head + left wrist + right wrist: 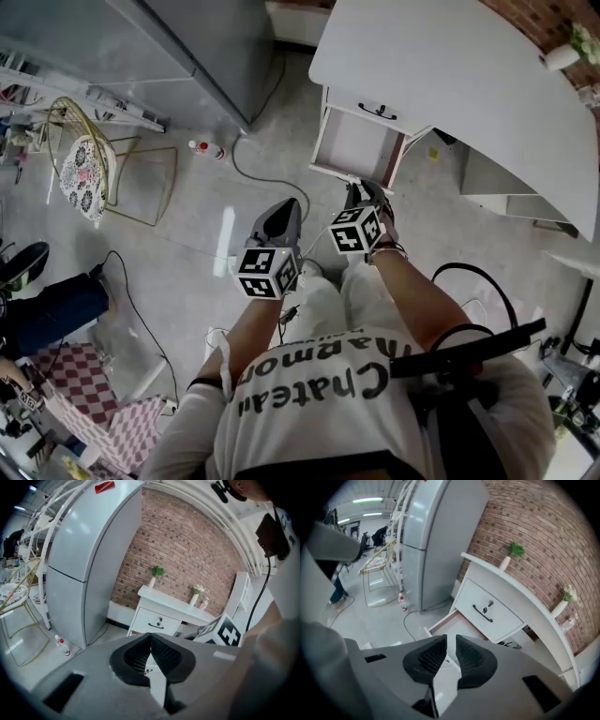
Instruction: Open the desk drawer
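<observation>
The right hand-held gripper (361, 194), jaws narrowly apart and empty, sits nearer than the left hand-held gripper (287, 210), clenched empty; the pulled-out drawer (354, 146) lies just ahead.

Right gripper (451, 637) fingers (429, 660) slightly apart, nothing between; pulled-out drawer (457, 623) beyond them

Ahead of the right gripper (361, 194) the white desk (450, 66) stands on the grey floor (187, 239), two plant vases (505, 562) on top. Ahead-left of the left gripper (287, 210) lie a cable (251, 172) and two bottles (202, 148).
</observation>
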Action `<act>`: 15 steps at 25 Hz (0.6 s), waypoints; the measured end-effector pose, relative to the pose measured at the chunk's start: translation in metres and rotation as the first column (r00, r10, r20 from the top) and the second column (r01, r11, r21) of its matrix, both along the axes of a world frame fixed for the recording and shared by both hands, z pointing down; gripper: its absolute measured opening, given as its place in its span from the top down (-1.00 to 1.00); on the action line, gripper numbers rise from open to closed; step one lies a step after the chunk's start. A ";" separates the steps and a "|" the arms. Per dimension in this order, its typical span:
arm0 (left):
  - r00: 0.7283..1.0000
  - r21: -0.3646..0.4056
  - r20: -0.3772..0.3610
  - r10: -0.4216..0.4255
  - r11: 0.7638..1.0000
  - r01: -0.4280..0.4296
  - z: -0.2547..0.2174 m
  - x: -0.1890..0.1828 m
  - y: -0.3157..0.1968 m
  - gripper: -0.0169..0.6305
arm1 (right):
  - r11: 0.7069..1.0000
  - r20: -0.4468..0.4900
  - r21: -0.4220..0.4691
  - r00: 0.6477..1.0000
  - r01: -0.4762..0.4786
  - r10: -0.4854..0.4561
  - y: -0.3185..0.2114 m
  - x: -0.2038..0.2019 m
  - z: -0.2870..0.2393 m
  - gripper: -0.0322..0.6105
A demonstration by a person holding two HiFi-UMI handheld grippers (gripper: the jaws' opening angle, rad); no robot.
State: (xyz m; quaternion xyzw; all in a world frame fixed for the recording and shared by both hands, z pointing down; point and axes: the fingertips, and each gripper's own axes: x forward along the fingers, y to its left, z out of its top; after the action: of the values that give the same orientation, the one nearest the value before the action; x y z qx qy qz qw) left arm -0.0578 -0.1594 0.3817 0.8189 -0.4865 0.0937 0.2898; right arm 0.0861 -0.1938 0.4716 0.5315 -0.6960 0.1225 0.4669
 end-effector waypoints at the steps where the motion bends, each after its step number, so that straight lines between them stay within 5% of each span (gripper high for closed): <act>1: 1.000 -0.003 0.003 0.002 1.000 -0.002 -0.009 0.002 -0.003 0.91 | 1.000 0.027 0.002 0.999 -0.022 0.022 -0.003 0.003 -0.013 0.71; 6: 1.000 0.019 0.003 -0.011 1.000 0.011 -0.060 0.007 -0.032 0.91 | 1.000 0.128 -0.019 0.992 0.016 -0.013 -0.024 0.001 -0.073 0.71; 11: 0.999 0.106 -0.040 0.034 0.994 -0.030 -0.126 0.032 -0.042 0.91 | 0.989 0.167 0.115 0.979 0.097 -0.116 -0.034 -0.006 -0.152 0.75; 15: 0.995 0.199 -0.040 0.090 0.977 -0.080 -0.186 0.055 -0.042 0.90 | 0.971 0.238 0.235 0.965 0.051 -0.109 -0.042 0.002 -0.229 0.81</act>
State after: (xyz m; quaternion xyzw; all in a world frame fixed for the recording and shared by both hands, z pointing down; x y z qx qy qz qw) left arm -0.0027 -0.2017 0.1958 0.8657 -0.4506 0.0373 0.2148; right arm 0.0880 -0.2362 0.2430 0.5330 -0.7796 0.0889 0.3167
